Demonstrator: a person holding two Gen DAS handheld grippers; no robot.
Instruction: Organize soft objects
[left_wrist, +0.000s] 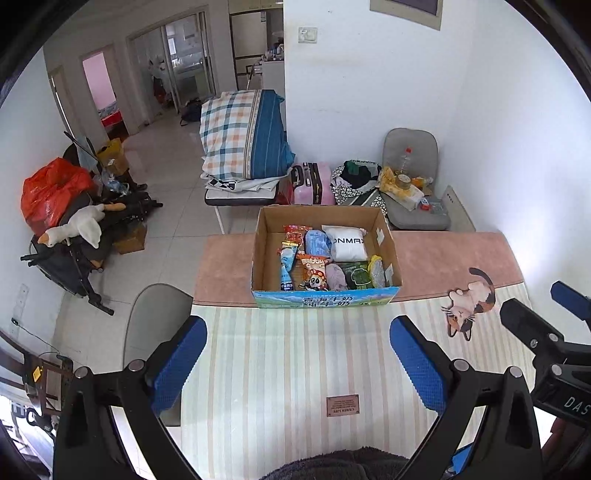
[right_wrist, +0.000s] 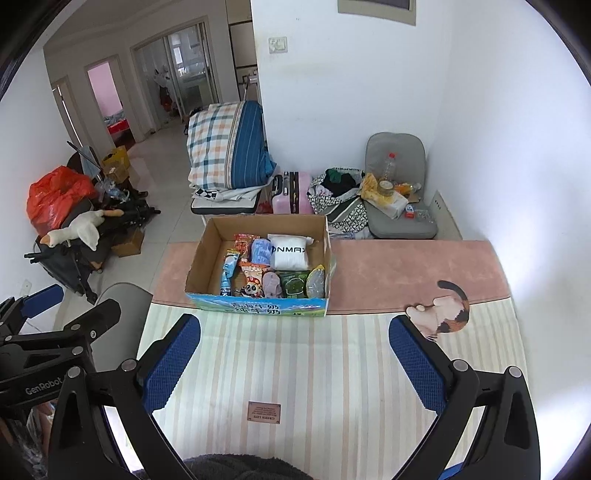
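A cardboard box (left_wrist: 388, 236) sits at the far side of the table on a pink mat; it also shows in the right wrist view (right_wrist: 207, 254). It holds several soft packets: a white pouch (left_wrist: 349, 243), a blue pack (left_wrist: 317, 242), a panda snack bag (left_wrist: 314, 271), a green packet (left_wrist: 356, 275). My left gripper (left_wrist: 297, 354) is open and empty above the striped mat, near side of the box. My right gripper (right_wrist: 293, 350) is open and empty, beside the left one.
A cat-shaped mat (left_wrist: 469, 302) lies at the right on the striped table mat (left_wrist: 295, 369). A grey chair back (left_wrist: 155, 317) stands at the table's left edge. Behind the table are a folded bed with bedding (left_wrist: 243, 136), a pink suitcase (left_wrist: 314, 182) and a cluttered floor chair (left_wrist: 410, 184).
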